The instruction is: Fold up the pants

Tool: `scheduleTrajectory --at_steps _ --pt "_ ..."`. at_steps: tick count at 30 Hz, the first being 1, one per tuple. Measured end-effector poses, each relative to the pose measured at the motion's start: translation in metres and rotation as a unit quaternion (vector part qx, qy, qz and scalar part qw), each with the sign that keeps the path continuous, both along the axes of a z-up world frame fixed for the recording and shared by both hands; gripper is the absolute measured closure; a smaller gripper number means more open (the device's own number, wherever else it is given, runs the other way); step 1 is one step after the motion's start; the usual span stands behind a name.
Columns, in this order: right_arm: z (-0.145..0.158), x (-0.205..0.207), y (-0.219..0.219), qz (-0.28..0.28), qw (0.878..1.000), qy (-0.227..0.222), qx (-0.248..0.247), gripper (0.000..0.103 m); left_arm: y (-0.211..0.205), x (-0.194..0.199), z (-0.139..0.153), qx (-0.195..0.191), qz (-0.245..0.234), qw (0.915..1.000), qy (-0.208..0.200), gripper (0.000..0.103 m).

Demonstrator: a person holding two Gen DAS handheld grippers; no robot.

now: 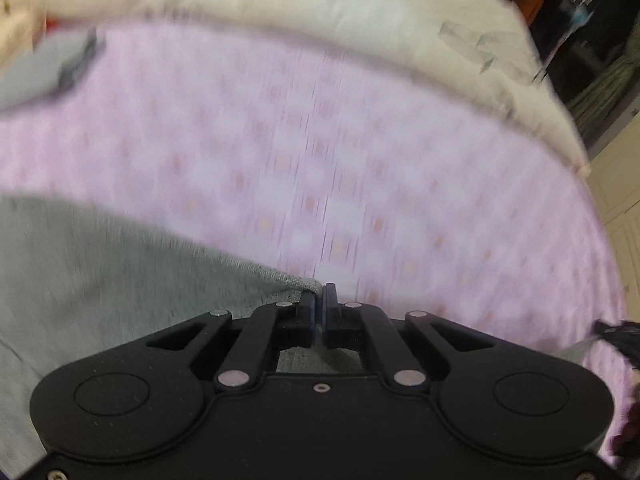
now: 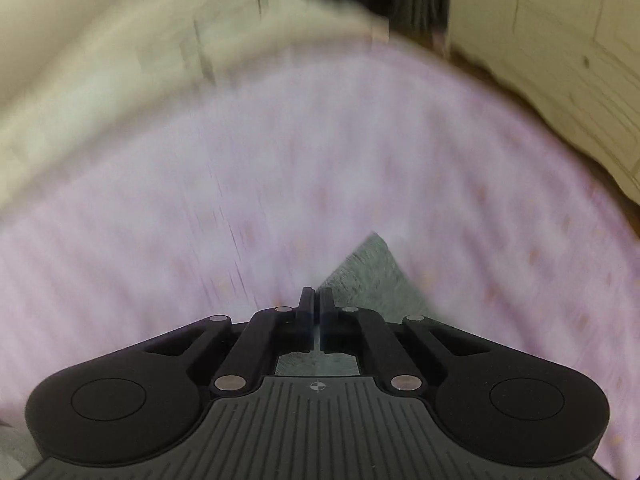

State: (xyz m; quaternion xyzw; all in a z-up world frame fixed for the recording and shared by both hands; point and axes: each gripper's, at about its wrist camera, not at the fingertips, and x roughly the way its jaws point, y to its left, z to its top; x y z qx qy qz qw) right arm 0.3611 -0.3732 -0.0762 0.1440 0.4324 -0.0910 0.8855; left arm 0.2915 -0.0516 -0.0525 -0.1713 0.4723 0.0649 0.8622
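- Left gripper (image 1: 319,294): jaws pinched on a corner of the grey pants (image 1: 100,264), which drape leftward over the pink sheet (image 1: 360,140).
- Right gripper (image 2: 316,298): jaws clamped on another corner (image 2: 368,272).
- Soft, light, limp fabric; corners and hems look like the best holds.

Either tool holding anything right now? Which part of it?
Both. The left tool is shut on the grey pants at a ribbed edge corner; the right tool pinches another corner of the same grey fabric. Blur hides whether these are waistband or hem.

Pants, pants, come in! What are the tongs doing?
Left tongs shut on grey pants. Right tongs shut on pants too. Pink sheet below, nothing blocking.
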Motion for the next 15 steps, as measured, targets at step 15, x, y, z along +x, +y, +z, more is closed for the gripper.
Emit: scheduleTrajectory --at_steps 15 --pt "-0.063 -0.213 -0.086 -0.175 0.978 0.083 0.080 0.098 -0.006 -0.151 -0.060 -0.016 -0.103 0.9874 0.119 0.099"
